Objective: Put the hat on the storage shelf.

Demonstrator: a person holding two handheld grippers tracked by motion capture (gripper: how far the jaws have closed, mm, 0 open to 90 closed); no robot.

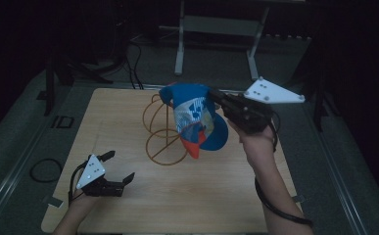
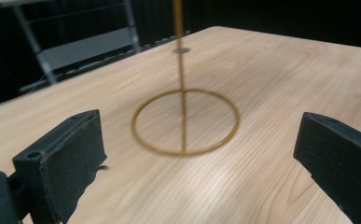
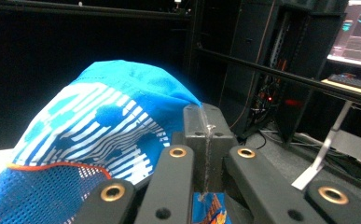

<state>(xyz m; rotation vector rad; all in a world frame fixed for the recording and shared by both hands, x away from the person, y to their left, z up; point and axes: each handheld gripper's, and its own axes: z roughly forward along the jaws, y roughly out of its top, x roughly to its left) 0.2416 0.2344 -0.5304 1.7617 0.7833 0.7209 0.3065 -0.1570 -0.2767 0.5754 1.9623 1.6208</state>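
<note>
While the right claw [image 1: 220,101] hangs above the middle of the table [image 1: 128,117], it is pressed together on the edge of a blue baseball cap [image 1: 192,120], which it holds in the air just beside, perhaps against, the top loops of a golden wire stand [image 1: 163,128]. From the high view the cap shows a white-and-blue printed front panel, an orange trim and its blue brim drooping toward the table (whether fabric actually rests on the wire I cannot tell from there). Up close, the right gripper view shows the two jaws meeting with a sliver of cap pinched between them, the striped crown [image 3: 99,126] bulging to the left and blue mesh [image 3: 43,196] below it; in the background are dark racks and a lit screen [image 3: 360,30].

Lower down, near the table's front left corner, the left claw [image 1: 119,167] is spread wide with nothing between its jaws. Its own view looks low across the wood grain at the stand's round base ring [image 2: 185,122] and thin upright rod [image 2: 182,70], well apart from the jaws.
</note>
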